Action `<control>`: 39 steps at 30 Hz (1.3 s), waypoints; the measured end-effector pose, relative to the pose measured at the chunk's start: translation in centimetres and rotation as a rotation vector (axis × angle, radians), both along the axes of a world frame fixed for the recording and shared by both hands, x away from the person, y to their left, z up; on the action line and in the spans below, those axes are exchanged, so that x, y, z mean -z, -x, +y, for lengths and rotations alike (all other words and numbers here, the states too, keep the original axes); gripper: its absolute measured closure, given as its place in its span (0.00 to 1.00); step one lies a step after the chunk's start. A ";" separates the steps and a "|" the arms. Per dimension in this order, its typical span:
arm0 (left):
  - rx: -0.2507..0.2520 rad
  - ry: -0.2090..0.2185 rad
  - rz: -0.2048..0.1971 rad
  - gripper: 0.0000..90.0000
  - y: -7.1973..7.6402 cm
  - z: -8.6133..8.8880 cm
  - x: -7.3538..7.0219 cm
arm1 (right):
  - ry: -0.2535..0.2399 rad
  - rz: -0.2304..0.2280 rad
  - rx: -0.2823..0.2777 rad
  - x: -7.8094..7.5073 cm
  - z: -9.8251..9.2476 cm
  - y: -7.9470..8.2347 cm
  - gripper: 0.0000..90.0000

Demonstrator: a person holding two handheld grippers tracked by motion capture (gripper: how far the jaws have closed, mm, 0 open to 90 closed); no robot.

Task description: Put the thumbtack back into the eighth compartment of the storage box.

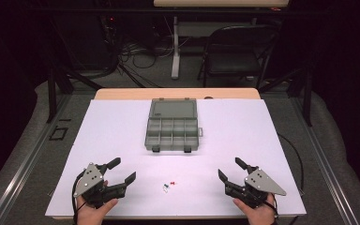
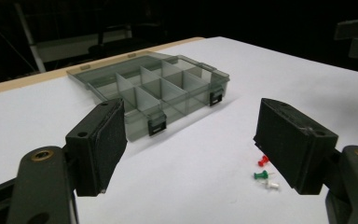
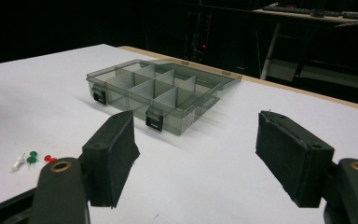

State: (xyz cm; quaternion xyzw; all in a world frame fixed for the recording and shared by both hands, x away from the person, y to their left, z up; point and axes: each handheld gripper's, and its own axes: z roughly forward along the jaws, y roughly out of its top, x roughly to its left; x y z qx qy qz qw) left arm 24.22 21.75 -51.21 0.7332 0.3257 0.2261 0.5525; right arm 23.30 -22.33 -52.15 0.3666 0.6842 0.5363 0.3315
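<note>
Poised with fingers spread and empty, left gripper (image 1: 120,171) and right gripper (image 1: 229,169) flanking three small plastic pushpins (image 1: 168,185) before open grey compartment box (image 1: 172,127) on white bench (image 1: 243,136); pick-up step pending, pinching one pin next.

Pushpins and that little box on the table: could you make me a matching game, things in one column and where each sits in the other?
Things:
1. red pushpin
2. green pushpin
3. white pushpin
4. compartment box

Places, as the left gripper view shows them:
A. nearest the camera in the row of pins
B. farthest pin, partly behind the right-hand finger
C. far across the white sheet, lid open
D. middle of the row of pins

Pairs: 1-B, 2-D, 3-A, 4-C
</note>
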 end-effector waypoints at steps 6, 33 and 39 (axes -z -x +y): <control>0.008 0.007 0.069 0.28 -0.4 -1.1 0.6 | 0.000 0.012 -0.001 0.1 0.0 -0.1 0.31; 0.095 -0.190 0.333 0.45 -2.4 -8.1 2.4 | -0.018 0.038 0.003 0.2 -0.2 -0.1 0.31; 0.075 -0.222 0.385 0.52 -2.5 -8.9 3.3 | -0.020 0.038 -0.001 0.2 -0.2 -0.1 0.31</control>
